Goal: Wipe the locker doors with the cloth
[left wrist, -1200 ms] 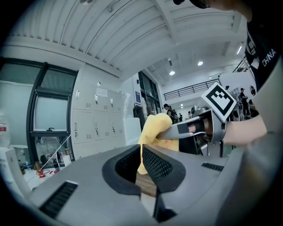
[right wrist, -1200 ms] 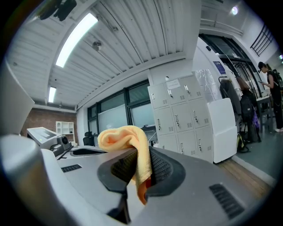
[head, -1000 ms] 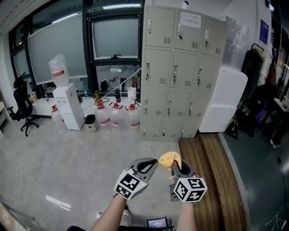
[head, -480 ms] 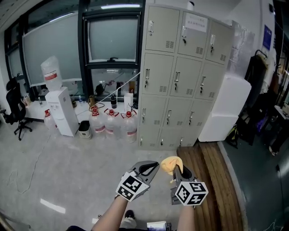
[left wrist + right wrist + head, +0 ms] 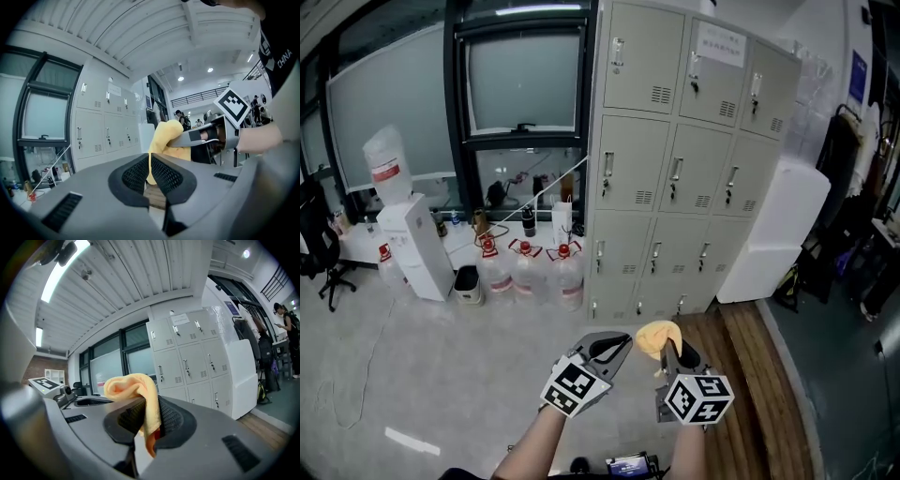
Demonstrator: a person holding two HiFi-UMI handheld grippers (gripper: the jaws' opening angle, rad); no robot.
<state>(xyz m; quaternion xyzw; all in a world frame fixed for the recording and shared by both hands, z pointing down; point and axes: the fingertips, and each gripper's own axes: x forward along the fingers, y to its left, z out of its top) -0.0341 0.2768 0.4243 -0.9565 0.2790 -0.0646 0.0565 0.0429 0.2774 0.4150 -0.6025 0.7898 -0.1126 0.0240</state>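
Note:
The grey bank of locker doors (image 5: 684, 159) stands ahead across the floor; the right gripper view has it (image 5: 192, 366) beyond the jaws. A yellow cloth (image 5: 658, 336) is bunched in my right gripper (image 5: 667, 352), which is shut on it; the cloth (image 5: 133, 387) folds over the jaw tips (image 5: 149, 420). My left gripper (image 5: 614, 345) is held beside it, just to the left, shut with nothing between its pads (image 5: 150, 174). Behind those pads the left gripper view catches the cloth (image 5: 166, 136) and the right gripper's fingers (image 5: 197, 137). Both grippers are well short of the lockers.
A water dispenser (image 5: 412, 244) and several water bottles (image 5: 525, 272) stand left of the lockers under the windows. A white cabinet (image 5: 769, 234) leans at the lockers' right. Wooden boards (image 5: 750, 375) lie on the floor ahead right. Dark clothes (image 5: 844, 159) hang far right.
The lockers have grown larger and nearer in the head view, and the dispenser and chair slid left. Both grippers keep the same pose, cloth still held.

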